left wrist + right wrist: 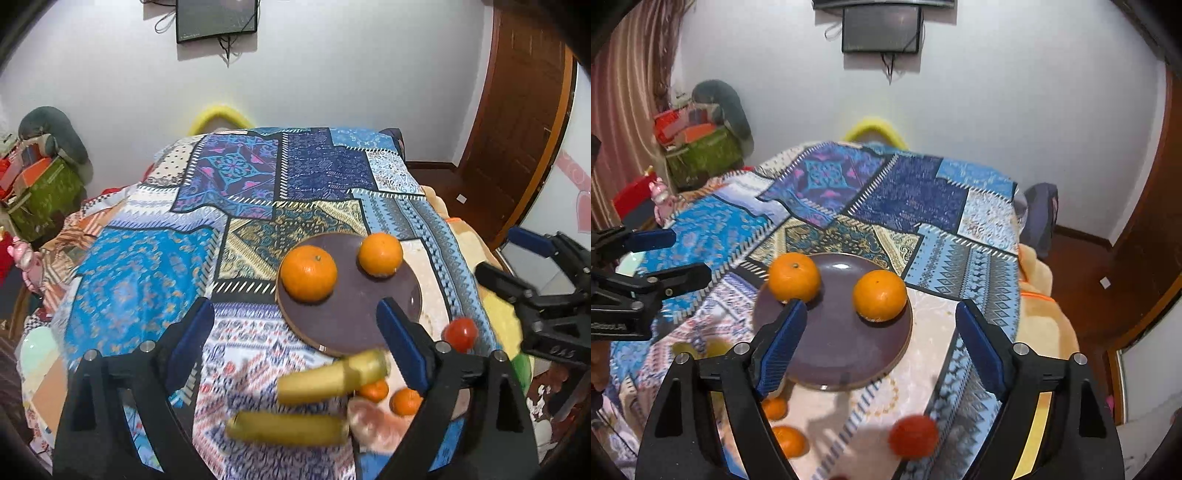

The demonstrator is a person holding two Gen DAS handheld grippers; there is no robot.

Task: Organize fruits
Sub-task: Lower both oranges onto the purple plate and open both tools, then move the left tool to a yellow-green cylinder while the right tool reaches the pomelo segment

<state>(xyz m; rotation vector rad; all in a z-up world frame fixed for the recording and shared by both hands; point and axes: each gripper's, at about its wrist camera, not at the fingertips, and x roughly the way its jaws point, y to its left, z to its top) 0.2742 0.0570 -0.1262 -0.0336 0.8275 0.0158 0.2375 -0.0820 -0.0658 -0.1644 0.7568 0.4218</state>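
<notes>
glossy plate (849, 354), patterned cloth cover (147, 266)

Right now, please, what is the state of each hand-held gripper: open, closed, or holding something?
Left hand-held gripper: open, holding nothing.
Right hand-held gripper: open, holding nothing.

Purple plate (846, 350); two oranges (794, 277) orange; yellow bananas (288, 428); red tomato (913, 435); blue patchwork-pattern cloth (147, 266).

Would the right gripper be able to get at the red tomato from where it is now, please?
Probably yes. The right gripper is open and empty, and the red tomato lies loose on the cloth just below its fingers, apart from the purple plate, with nothing over it.
</notes>
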